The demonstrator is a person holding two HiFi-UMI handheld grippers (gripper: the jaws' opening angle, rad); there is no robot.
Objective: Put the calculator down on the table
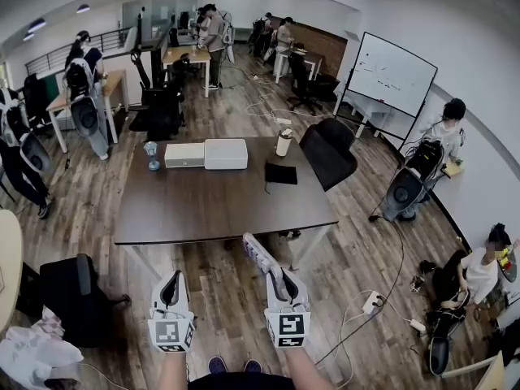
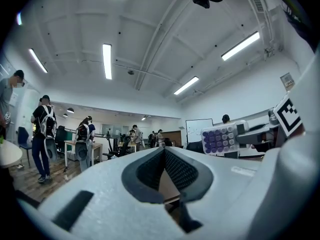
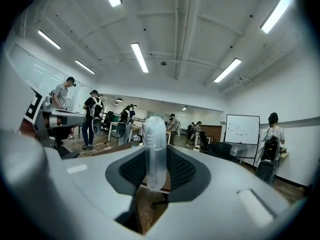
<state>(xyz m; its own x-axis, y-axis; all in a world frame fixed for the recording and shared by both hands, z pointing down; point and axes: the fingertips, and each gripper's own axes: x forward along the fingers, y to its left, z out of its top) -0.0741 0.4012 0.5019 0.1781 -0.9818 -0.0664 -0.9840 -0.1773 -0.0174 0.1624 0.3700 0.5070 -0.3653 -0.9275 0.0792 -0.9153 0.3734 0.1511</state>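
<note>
Calculator (image 1: 258, 254) up in the air in the right tool (image 1: 280, 279), at the near edge of the counter (image 1: 219, 210) and not yet set down.

From the left: the left tool (image 1: 171, 283) hangs level with its jaws closed together on nothing, off to one side, probably just to keep clear. Next to it, the right tool's jaws stand partly apart and clamp the calculator by its near end, one pad on the key face and one on the back. The calculator therefore juts forward on edge, with its purple keys turned toward the left tool. Held this way it reaches the counter first, but it would likely need rolling flat to lie keys up. The counter's near half is bare, while the white boxes (image 1: 207, 154), cup (image 1: 283, 142) and black pouch (image 1: 281, 173) sit farther back, which leaves room.
</note>
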